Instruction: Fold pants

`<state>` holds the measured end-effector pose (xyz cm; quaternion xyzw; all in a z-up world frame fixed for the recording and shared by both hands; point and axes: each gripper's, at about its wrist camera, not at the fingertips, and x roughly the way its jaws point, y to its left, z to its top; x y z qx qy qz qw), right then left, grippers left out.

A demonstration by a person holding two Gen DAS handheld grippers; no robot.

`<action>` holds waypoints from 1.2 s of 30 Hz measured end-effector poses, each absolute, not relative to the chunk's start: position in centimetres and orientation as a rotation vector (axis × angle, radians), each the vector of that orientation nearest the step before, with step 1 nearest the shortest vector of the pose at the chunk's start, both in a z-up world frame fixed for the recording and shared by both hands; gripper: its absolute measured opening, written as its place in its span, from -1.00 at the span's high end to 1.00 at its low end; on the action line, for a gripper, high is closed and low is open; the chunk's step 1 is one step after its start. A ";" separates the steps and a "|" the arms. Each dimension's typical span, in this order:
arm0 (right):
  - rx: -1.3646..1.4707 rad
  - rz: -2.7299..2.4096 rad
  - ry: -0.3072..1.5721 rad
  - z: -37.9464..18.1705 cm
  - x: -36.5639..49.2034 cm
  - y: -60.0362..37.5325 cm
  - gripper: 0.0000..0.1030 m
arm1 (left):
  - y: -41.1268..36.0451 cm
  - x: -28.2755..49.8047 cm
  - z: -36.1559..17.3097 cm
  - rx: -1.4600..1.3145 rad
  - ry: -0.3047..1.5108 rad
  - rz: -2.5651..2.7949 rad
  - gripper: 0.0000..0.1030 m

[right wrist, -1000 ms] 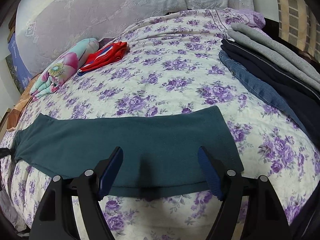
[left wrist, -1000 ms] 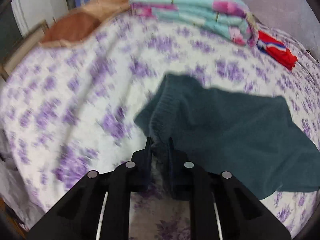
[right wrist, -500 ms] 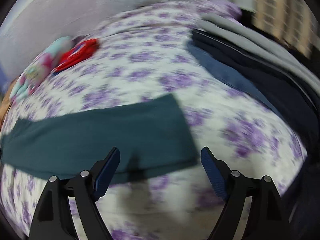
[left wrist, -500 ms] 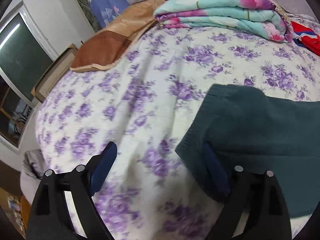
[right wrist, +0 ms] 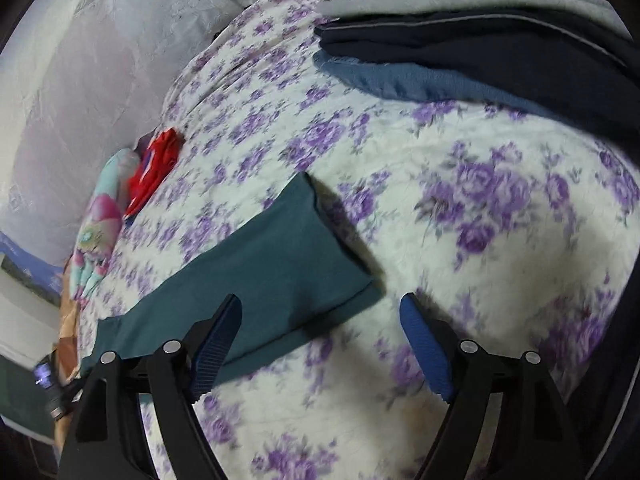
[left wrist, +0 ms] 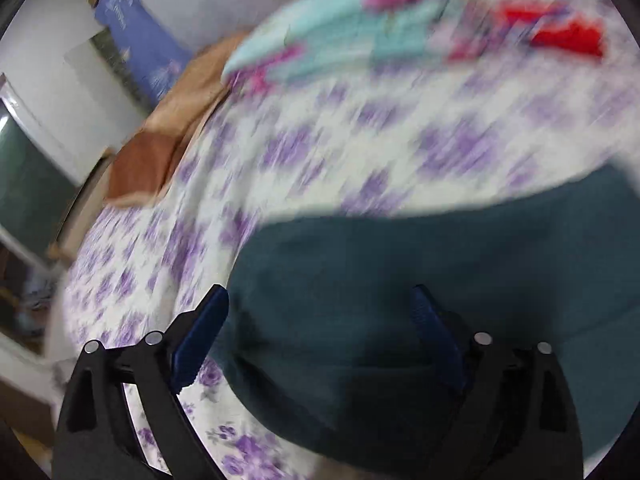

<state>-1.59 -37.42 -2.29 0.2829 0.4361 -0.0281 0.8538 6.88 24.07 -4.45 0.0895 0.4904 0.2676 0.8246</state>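
Dark teal pants (left wrist: pixel 400 260) lie flat on the purple-flowered bedsheet (left wrist: pixel 304 152), folded into a long strip. My left gripper (left wrist: pixel 317 292) hovers over their left end, its jaws opening, with cloth under the gap but neither pad pressing on it. This view is blurred by motion. In the right wrist view the pants (right wrist: pixel 280 264) run from lower left to their right end. My right gripper (right wrist: pixel 320 299) stands open above that end's near corner, jaws closing slightly, and grips nothing.
A folded floral quilt (left wrist: pixel 332 36) and a red garment (left wrist: pixel 568 36) lie at the far side of the bed, with a brown pillow (left wrist: pixel 140 164) at the left. A stack of folded grey, navy and blue clothes (right wrist: pixel 480 40) sits at the right.
My left gripper let go of the pants' left end, opened wide and moved right over the cloth. The right gripper rolled and shifted toward the pants' right end, staying open.
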 end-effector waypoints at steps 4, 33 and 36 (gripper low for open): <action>0.594 -0.037 0.955 -3.1 -0.5 -36.5 -0.47 | 27.2 5.9 -4.1 0.056 1.028 0.583 -0.91; 0.035 0.616 0.970 1.5 6.9 -8.5 -0.51 | 19.3 -0.2 0.6 -0.030 0.854 0.400 -0.91; -0.049 0.331 0.879 2.7 7.8 -14.0 -0.51 | 17.0 0.4 1.4 -0.025 0.833 0.325 -0.90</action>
